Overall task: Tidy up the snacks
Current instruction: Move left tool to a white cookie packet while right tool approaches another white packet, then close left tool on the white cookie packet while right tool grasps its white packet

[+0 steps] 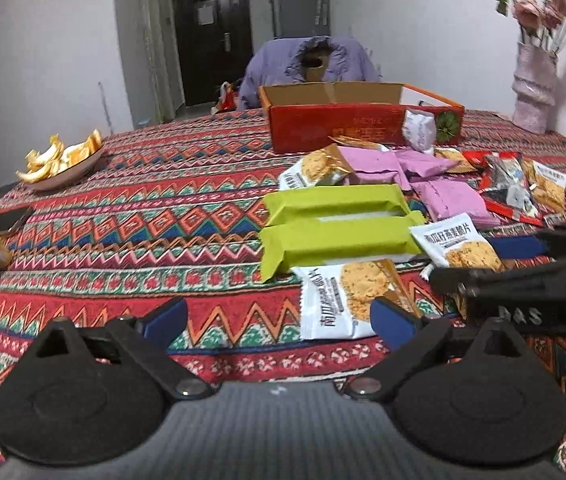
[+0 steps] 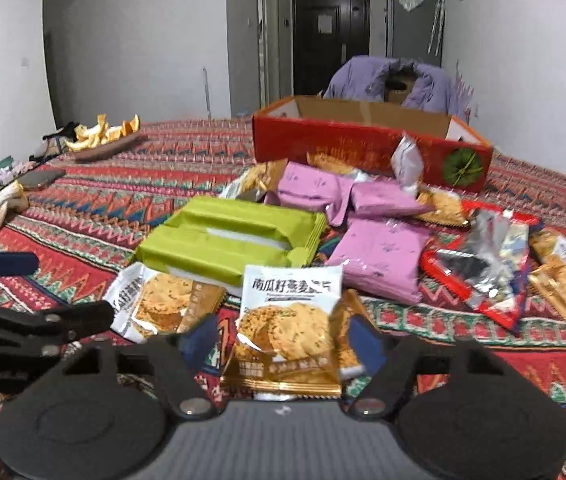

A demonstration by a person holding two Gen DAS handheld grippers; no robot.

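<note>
The red cardboard box [image 2: 367, 148] stands open at upper centre on the tabletop [image 1: 143, 216]; its inside is hidden. A plate [image 1: 69, 170] at left holds orange peels [image 1: 59, 154]. In the right wrist view the right tongs [image 2: 283, 340] are apart, with an oat-crisp packet [image 2: 289, 320] between them, upright, its long axis running up the frame; contact is unclear. The left tongs [image 1: 279, 316] are apart, a second oat-crisp packet [image 1: 343, 300] against their right finger, long axis sideways.

White-and-gold cracker packet [image 2: 289, 320], just before the green packs [image 2: 229, 240], printed "南瓜籽燕麦脆片"; red box's lettering illegible.
</note>
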